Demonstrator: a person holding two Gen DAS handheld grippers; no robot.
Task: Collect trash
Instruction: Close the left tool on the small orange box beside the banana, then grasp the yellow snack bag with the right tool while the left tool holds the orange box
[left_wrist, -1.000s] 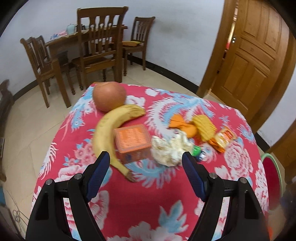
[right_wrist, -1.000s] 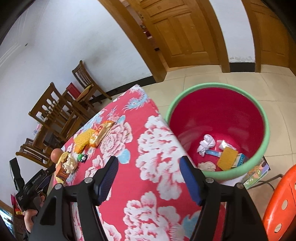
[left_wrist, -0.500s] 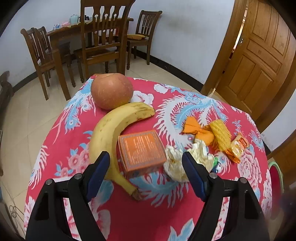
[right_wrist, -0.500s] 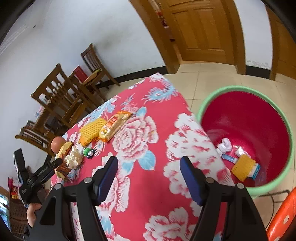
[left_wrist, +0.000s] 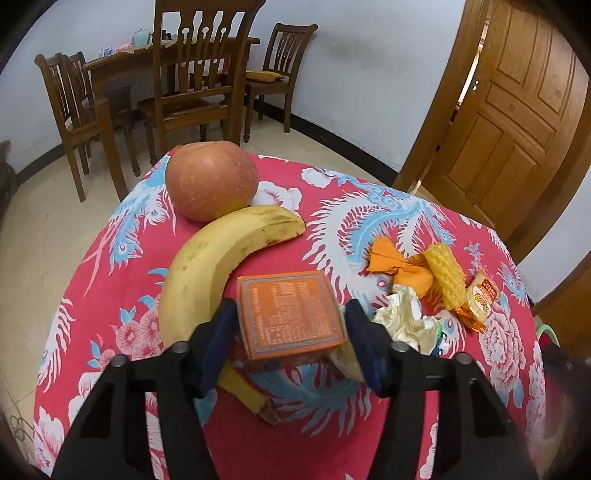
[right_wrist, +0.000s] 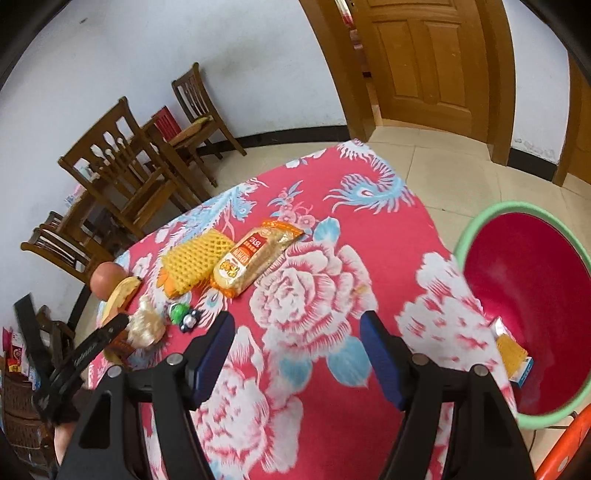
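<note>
An orange carton (left_wrist: 290, 317) lies on the red flowered tablecloth (left_wrist: 332, 206), between the fingers of my left gripper (left_wrist: 290, 341); the jaws stand open around it, close to its sides. Beside it lie a crumpled white paper (left_wrist: 404, 319), an orange wrapper (left_wrist: 400, 264), a yellow foam net (left_wrist: 445, 277) and a snack packet (left_wrist: 480, 299). My right gripper (right_wrist: 297, 356) is open and empty above the cloth. In its view are the snack packet (right_wrist: 255, 260), the foam net (right_wrist: 194, 256), a green-and-silver scrap (right_wrist: 184, 315) and the left gripper (right_wrist: 92, 347).
An apple (left_wrist: 210, 181) and a banana (left_wrist: 218, 266) lie left of the carton. A red bin with green rim (right_wrist: 524, 306) stands on the floor right of the table, holding trash. Wooden chairs (left_wrist: 192, 81) and a door (left_wrist: 513, 107) stand behind.
My left gripper moved forward and down until its fingers straddle the orange carton. My right gripper swung left, from over the bin towards the table.
</note>
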